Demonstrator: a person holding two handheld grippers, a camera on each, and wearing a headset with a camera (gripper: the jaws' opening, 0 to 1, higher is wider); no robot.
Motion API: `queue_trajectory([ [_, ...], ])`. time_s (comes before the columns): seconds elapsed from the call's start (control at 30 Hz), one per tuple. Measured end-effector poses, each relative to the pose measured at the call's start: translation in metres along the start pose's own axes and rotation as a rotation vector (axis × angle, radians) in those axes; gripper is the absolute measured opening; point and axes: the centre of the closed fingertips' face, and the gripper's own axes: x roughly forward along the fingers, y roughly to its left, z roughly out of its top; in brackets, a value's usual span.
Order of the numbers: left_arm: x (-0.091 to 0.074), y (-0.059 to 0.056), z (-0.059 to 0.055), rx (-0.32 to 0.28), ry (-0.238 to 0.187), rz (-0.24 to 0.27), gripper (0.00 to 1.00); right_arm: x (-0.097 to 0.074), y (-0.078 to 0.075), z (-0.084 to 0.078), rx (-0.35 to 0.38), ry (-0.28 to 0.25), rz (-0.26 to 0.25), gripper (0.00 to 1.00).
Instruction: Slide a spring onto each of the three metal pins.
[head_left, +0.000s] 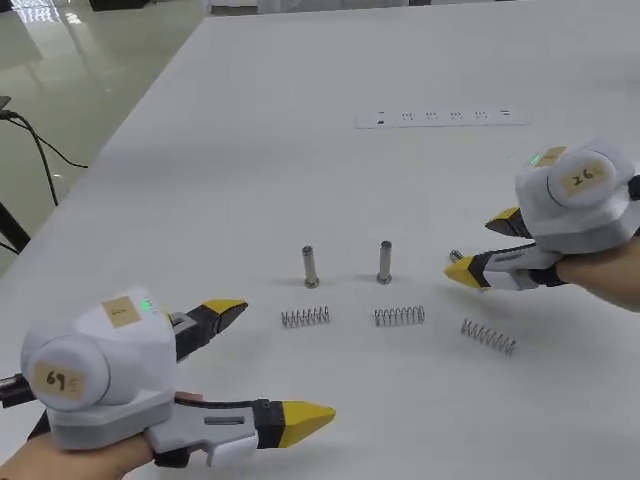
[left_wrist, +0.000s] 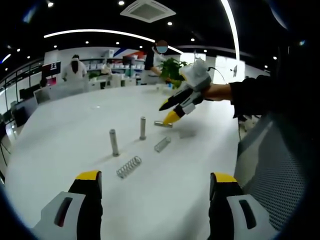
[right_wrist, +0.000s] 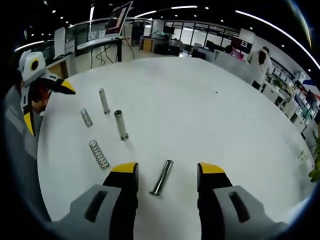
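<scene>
Right gripper (right_wrist: 166, 168) agape around lying pin (right_wrist: 162, 178)

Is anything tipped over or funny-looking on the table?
Yes. One shiny metal pin lies flat on the white table, between the open right tongs, while the other two silver metal pins stand upright.

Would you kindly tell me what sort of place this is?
Likely an open-plan office or lab: a long white table, a ceiling air vent, a potted plant and people in the background.
</scene>
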Motion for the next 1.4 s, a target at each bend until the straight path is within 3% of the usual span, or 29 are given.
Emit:
queue_trajectory([
  [0.33,0.000,0.001,-0.002,-0.001,0.005,-0.002,0.85,0.009,0.005,-0.011,0.071,0.049,0.023,0.28],
  [0.63,0.000,0.000,-0.003,0.000,0.009,-0.005,0.85,0.013,0.006,-0.013,0.110,0.067,0.029,0.19],
  [1.4,0.001,-0.002,-0.005,-0.003,0.021,-0.007,0.83,0.025,0.001,-0.013,0.176,0.096,0.010,0.11],
])
